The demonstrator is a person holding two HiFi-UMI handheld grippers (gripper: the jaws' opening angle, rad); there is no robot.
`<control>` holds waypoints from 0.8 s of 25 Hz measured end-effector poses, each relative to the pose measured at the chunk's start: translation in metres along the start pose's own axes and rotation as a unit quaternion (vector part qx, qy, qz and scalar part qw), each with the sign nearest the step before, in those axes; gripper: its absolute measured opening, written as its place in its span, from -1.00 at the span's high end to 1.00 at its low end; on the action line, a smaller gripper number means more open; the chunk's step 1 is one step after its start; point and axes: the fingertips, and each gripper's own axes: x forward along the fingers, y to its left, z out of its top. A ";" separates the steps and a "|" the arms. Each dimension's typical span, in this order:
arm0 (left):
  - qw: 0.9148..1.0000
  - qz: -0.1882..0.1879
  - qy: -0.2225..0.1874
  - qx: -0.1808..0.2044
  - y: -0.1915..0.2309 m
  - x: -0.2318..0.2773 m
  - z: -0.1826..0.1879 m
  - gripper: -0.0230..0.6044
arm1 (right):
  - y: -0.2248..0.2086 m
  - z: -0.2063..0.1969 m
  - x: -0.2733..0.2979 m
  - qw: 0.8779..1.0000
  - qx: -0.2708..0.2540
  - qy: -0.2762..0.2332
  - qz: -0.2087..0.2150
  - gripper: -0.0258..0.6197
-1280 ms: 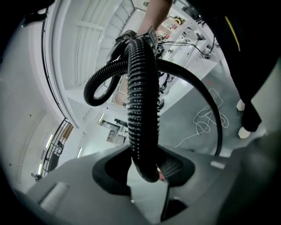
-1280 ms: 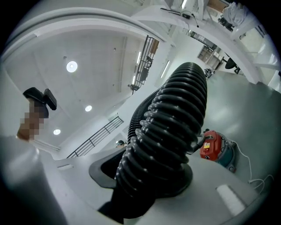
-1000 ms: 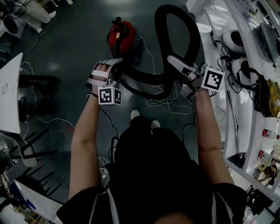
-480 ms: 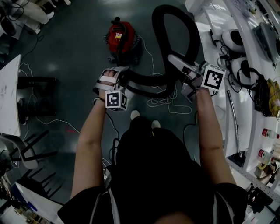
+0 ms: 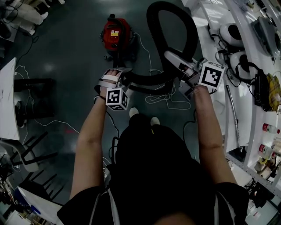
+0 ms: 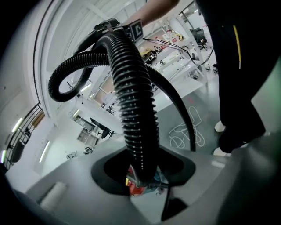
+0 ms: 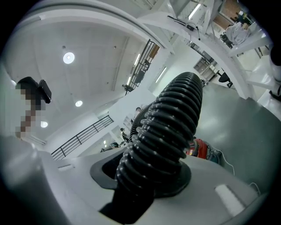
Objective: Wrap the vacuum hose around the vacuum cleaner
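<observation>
The left tongs (image 5: 119,74), at centre-left of the head view, are clamped on the black ribbed vacuum hose (image 5: 172,8). They sit just below the red vacuum cleaner (image 5: 115,34), which stands on the dark floor (image 5: 74,39) near the top of the frame. The right tongs (image 5: 172,58), right of centre, are closed around the same hose, which arches above them in a tall loop at the upper middle.
</observation>
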 end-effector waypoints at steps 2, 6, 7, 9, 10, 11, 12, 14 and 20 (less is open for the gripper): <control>1.000 -0.019 -0.002 -0.003 -0.007 0.003 0.003 0.34 | 0.000 0.000 0.000 1.000 0.000 -0.004 -0.004 0.44; 0.999 -0.043 -0.011 -0.026 -0.018 0.005 0.008 0.33 | -0.003 0.001 -0.003 1.000 0.004 -0.013 -0.012 0.44; 0.998 -0.047 -0.013 -0.033 -0.019 0.005 0.009 0.32 | -0.004 0.000 -0.003 1.000 0.005 -0.014 -0.013 0.44; 0.997 -0.055 -0.015 -0.044 -0.022 0.006 0.011 0.26 | -0.005 -0.001 -0.004 1.000 0.007 -0.014 -0.014 0.44; 0.997 -0.060 -0.016 -0.048 -0.023 0.007 0.011 0.22 | -0.006 -0.001 -0.004 1.000 0.008 -0.015 -0.015 0.44; 0.996 -0.065 -0.016 -0.051 -0.024 0.008 0.012 0.18 | -0.006 -0.001 -0.005 1.000 0.008 -0.016 -0.015 0.45; 0.996 -0.070 -0.018 -0.053 -0.024 0.008 0.014 0.13 | -0.006 -0.002 -0.005 1.000 0.009 -0.017 -0.015 0.45; 0.995 -0.080 -0.023 -0.054 -0.025 0.007 0.018 0.08 | -0.007 -0.002 -0.005 1.000 0.011 -0.020 -0.017 0.45; 0.993 -0.096 -0.044 -0.057 -0.027 0.003 0.036 -0.06 | -0.009 -0.008 -0.005 0.999 0.014 -0.018 -0.023 0.47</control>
